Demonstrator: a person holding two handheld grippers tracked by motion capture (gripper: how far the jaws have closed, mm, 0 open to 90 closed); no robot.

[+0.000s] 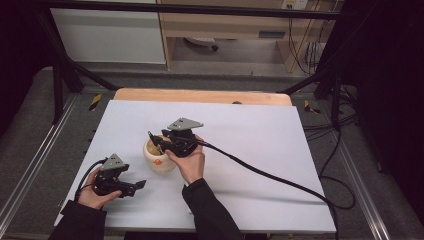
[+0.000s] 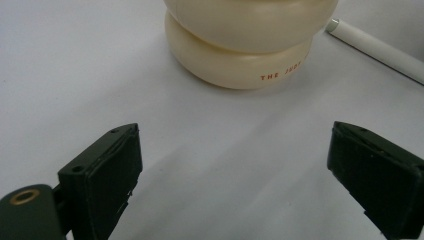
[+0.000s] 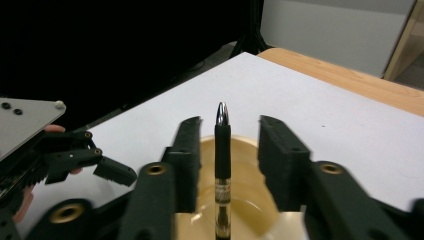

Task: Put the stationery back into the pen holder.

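Observation:
A cream, double-bulged pot [image 1: 158, 161] stands on the white table, left of centre. A black pen [image 3: 222, 145] with a silver tip stands upright in the pot [image 3: 250, 200]. My right gripper [image 3: 231, 125] is over the pot with its jaws on either side of the pen, open, with a gap on each side. In the high view the right gripper [image 1: 161, 142] hangs just above the pot's mouth. My left gripper [image 1: 134, 187] rests low at the near left, open and holding nothing, pointed at the pot [image 2: 240, 45].
A white rod-like object [image 2: 375, 47] lies on the table just beyond the pot. The right gripper's cable [image 1: 270, 175] trails across the table to the near right. The left gripper [image 3: 75, 160] and its grey plate are at the left of the right gripper view. The table's wooden far edge [image 1: 200, 95] borders the white sheet.

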